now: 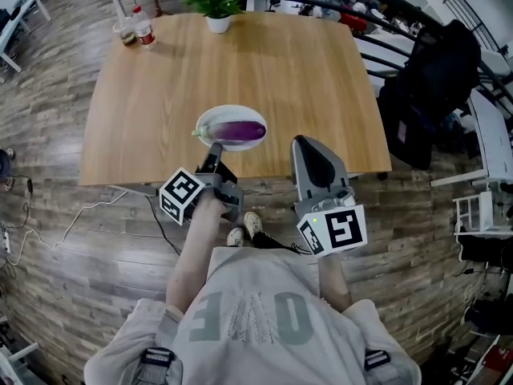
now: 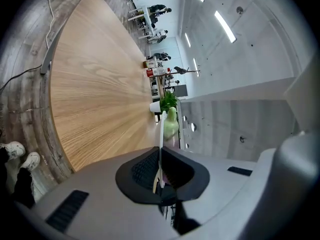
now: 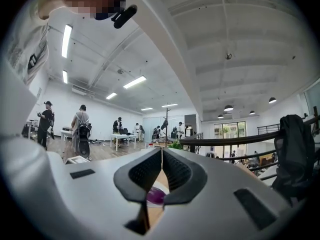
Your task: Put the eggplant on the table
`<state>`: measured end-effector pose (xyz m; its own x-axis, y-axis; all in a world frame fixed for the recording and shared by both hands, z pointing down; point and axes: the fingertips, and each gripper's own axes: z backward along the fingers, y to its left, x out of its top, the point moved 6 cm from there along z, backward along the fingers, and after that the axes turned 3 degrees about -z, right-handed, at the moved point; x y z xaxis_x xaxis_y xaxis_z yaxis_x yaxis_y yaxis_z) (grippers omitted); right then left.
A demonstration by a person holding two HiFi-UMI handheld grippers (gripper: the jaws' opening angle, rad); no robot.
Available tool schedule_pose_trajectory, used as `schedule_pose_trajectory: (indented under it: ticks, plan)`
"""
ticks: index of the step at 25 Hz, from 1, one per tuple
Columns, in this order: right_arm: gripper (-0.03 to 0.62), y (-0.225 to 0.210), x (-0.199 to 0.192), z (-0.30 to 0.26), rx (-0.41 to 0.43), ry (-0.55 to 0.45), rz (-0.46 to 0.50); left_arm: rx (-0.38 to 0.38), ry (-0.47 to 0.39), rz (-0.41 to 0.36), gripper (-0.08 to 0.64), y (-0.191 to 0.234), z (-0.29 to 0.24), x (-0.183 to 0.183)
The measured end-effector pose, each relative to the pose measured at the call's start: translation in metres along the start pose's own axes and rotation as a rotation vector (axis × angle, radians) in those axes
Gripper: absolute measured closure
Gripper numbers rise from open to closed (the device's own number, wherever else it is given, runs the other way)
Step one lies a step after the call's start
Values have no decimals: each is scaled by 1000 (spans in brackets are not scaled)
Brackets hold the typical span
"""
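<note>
A purple eggplant [image 1: 239, 131] with a green stem lies on a white plate [image 1: 210, 119] near the front edge of the wooden table [image 1: 240, 62]. My left gripper [image 1: 215, 149] is shut on the plate's near rim. In the left gripper view that thin white rim [image 2: 161, 134] runs between the jaws of the left gripper [image 2: 160, 156], with the green stem [image 2: 171, 123] beyond. I cannot tell whether the plate rests on the table. My right gripper [image 1: 303, 143] hovers at the table edge to the right of the plate, shut and empty. In the right gripper view the eggplant [image 3: 156, 196] shows below the closed tips of the right gripper [image 3: 162, 151].
A potted plant [image 1: 212, 2] stands at the table's far edge. A bottle [image 1: 143, 26] and a cup [image 1: 126, 32] stand at its far left corner. A dark chair with a jacket [image 1: 433, 87] is to the right. Cables [image 1: 88, 211] lie on the floor.
</note>
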<state>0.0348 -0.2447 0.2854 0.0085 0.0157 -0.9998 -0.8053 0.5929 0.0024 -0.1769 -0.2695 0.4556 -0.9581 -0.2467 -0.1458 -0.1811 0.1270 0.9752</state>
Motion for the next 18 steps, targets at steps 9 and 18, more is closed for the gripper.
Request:
schedule_pose_trajectory:
  ticks: [9, 18]
  plan:
    - [574, -30, -2, -23, 13, -16, -25, 31, 4, 4, 541, 2, -35, -10]
    - [574, -37, -15, -15, -25, 11, -31, 36, 43, 20, 541, 26, -50, -20]
